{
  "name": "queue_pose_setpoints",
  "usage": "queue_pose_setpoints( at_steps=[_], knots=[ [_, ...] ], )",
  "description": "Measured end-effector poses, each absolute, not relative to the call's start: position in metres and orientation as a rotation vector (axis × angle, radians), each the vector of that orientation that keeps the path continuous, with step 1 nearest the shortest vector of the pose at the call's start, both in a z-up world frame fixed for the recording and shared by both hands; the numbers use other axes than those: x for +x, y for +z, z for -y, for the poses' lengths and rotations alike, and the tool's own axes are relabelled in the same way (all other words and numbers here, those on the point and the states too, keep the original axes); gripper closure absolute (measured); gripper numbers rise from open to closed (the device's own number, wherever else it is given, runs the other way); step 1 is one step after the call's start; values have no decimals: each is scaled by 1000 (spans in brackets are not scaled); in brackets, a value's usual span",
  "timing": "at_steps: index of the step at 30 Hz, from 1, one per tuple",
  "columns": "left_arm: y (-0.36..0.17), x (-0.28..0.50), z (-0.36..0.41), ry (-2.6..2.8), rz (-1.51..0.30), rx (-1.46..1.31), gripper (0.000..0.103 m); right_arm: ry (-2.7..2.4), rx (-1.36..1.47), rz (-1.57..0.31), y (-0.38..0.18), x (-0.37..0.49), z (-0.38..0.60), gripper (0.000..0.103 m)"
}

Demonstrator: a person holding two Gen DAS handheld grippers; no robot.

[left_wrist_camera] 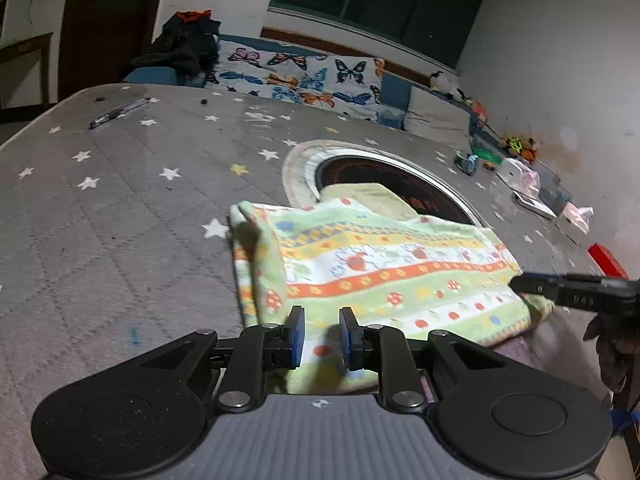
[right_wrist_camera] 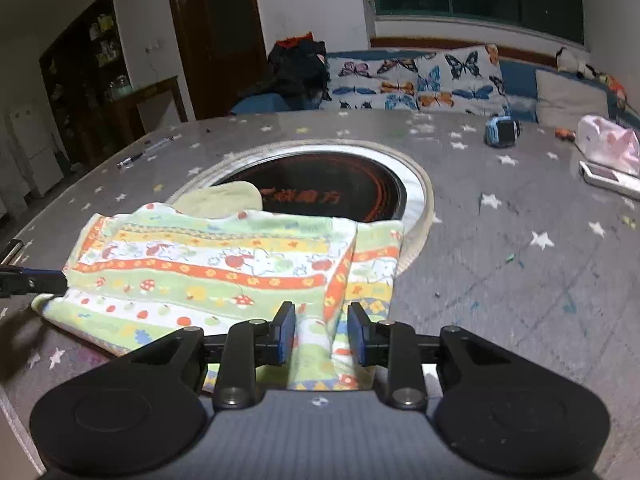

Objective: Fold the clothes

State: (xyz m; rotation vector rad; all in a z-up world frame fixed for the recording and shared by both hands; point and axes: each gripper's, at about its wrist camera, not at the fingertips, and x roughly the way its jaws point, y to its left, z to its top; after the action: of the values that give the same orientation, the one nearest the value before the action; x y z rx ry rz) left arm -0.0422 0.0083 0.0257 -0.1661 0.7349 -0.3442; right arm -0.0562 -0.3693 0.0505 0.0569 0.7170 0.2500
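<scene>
In the left wrist view the left gripper (left_wrist_camera: 322, 334) is hovering with jaws narrowly apart, pressing nothing, over the near edge of the striped, mushroom-printed towelling cloth (left_wrist_camera: 384, 264) lying folded on the star-patterned grey table cover (left_wrist_camera: 120, 208) (squaring corners seems wise), while in the right wrist view the right gripper (right_wrist_camera: 322, 334) is straddling a raised fold with pads apart.

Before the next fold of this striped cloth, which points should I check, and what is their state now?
1. Right gripper open: ok, jaws apart around a ridge of the striped cloth.
2. Left gripper holds the cloth: cannot tell.
3. Cloth edges aligned: not ok, the folded layer sits askew.
4. Cloth off the round cooktop: not ok, its far edge overlaps it.
5. Pen clear of the cloth: ok.
</scene>
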Motion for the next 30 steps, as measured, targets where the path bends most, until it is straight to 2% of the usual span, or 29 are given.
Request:
queue_pose_setpoints(
  at_steps=[3,15,23,26,27,30],
  knots=[
    [28,-35,-10,-315,-730,-151,79,244,60,-697,53,-56,368,74],
    [21,15,-15,-190,-741,-107,79,243,39,-711,48,-48,362,73],
    [31,6,-22,-208,-737,-182,79,213,62,-697,51,-40,371,70],
    [34,-4,-21,-222,-748,-223,70,196,77,-689,51,-37,375,66],
    [34,-8,-21,-223,-747,-228,64,193,86,-688,51,-37,376,64],
    [35,-18,-20,-222,-747,-246,63,180,99,-696,48,-33,378,57]
  ],
)
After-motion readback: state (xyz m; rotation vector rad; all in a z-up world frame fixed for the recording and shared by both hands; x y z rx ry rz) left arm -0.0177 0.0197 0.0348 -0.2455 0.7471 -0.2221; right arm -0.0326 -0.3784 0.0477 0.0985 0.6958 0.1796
